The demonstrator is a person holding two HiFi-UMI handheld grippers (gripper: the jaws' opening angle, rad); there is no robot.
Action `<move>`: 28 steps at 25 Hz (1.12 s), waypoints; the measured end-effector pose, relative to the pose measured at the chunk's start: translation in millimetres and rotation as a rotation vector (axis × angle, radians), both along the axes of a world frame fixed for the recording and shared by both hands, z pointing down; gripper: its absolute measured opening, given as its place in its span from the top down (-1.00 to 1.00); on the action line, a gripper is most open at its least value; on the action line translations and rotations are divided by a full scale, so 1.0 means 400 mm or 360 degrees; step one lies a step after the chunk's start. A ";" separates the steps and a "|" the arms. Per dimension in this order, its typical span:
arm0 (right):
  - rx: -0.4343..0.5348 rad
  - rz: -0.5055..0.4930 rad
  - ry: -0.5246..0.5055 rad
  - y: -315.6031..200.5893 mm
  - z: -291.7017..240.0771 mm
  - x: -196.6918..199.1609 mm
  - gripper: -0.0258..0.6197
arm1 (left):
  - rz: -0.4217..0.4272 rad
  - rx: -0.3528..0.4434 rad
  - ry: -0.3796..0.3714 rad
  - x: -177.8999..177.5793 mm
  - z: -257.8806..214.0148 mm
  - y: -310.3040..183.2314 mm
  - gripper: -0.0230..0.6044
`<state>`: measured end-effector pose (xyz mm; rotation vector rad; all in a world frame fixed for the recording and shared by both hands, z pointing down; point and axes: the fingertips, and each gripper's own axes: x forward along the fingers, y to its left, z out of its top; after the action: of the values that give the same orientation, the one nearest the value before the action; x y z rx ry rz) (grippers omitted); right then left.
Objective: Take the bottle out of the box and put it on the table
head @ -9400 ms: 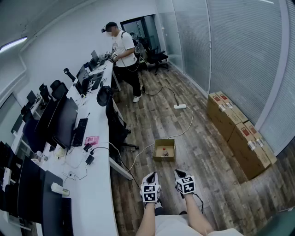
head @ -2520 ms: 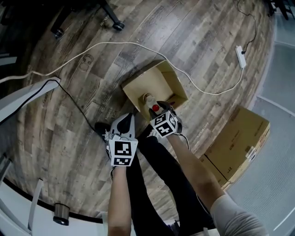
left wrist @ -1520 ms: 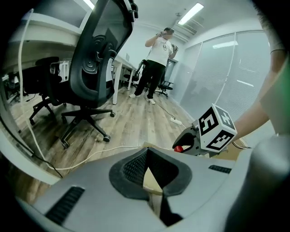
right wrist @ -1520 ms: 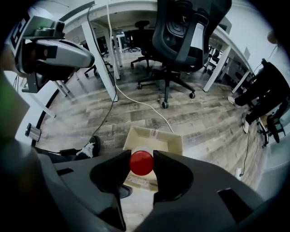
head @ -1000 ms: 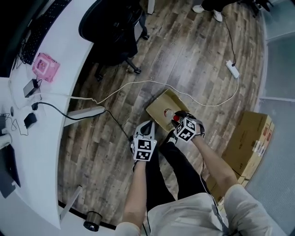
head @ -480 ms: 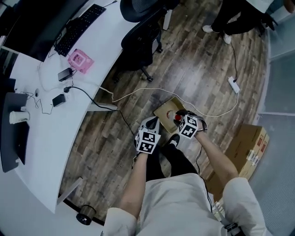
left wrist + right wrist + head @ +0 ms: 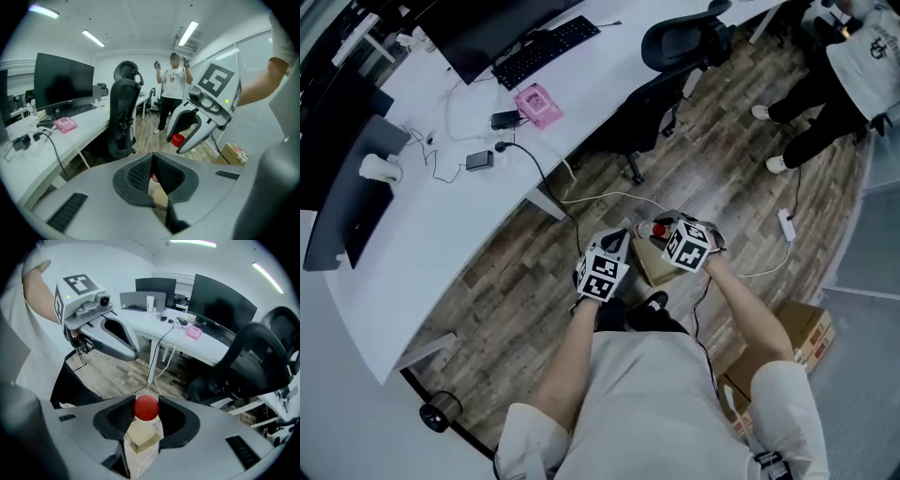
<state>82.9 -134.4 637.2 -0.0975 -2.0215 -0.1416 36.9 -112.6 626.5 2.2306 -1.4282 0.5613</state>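
Your right gripper [image 7: 146, 414]: ribbed black pads clamped on the round red cap of the bottle [image 7: 146, 407], held clear above the square cardboard box [image 7: 651, 264]. Your left gripper [image 7: 152, 159]: jaws together, empty. Beyond: wood-plank floor [image 7: 516, 281], smooth white curved table [image 7: 441, 225].

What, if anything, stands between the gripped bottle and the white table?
Nothing visible blocks it. The bottle, shut in the right claw, has only floor and a thin cable between it and the table. The black chair stands off to one side.
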 end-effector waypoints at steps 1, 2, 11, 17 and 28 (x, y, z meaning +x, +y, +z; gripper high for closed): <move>0.0003 -0.0030 -0.0018 0.001 -0.022 -0.034 0.36 | -0.0036 0.0013 -0.0006 -0.032 -0.011 0.006 0.88; 0.0006 -0.0057 -0.0034 0.001 -0.044 -0.066 0.36 | -0.0074 0.0030 -0.0009 -0.063 -0.025 0.010 0.88; -0.0050 -0.0304 -0.0177 0.062 -0.216 -0.380 0.36 | -0.0364 0.0147 -0.0029 -0.344 -0.147 0.072 0.88; -0.0056 -0.0453 -0.0319 0.116 -0.294 -0.600 0.36 | -0.0609 0.0216 -0.0120 -0.573 -0.195 0.148 0.88; -0.0181 -0.0697 -0.0537 0.287 -0.411 -0.930 0.35 | -0.1084 0.0240 -0.0183 -0.888 -0.253 0.377 0.88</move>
<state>-289.0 -19.7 472.7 -0.6260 -2.3168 -0.3378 -318.3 38.2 525.5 1.6587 -2.1992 0.3542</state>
